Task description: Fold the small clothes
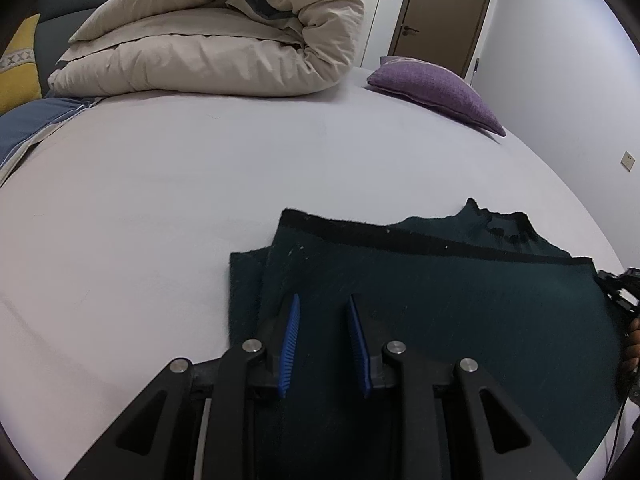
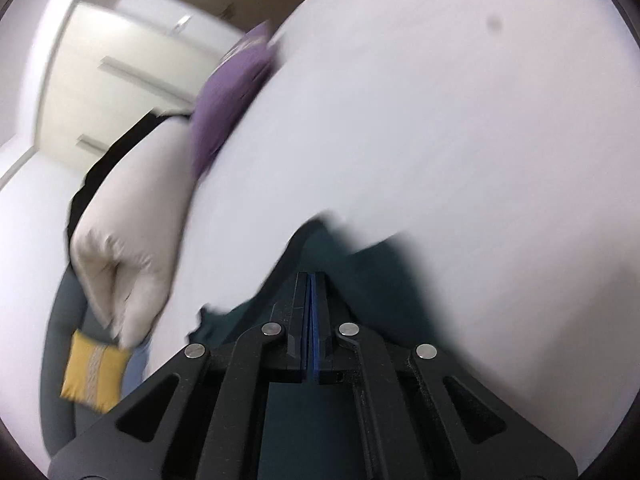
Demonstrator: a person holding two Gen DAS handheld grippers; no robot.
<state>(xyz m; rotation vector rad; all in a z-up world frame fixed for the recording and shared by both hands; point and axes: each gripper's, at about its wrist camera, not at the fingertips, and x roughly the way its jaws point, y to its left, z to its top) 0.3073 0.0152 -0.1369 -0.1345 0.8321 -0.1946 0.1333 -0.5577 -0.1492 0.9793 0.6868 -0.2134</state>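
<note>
Left wrist view: left gripper (image 1: 323, 300) spread, nothing between blue pads, hovering over dark green garment (image 1: 460, 312). Garment lies folded on pale bed sheet (image 1: 160, 200), 3–6 o'clock. Beige duvet (image 1: 224, 40) at 11, purple cushion (image 1: 436, 88) at 1.

Right wrist view, blurred: right gripper (image 2: 311, 276) pressed together above garment (image 2: 372, 280); whether cloth is pinched cannot tell. Yellow cushion (image 2: 94, 372) at 8.

No readable text, label, brand, number or sign in either view
</note>
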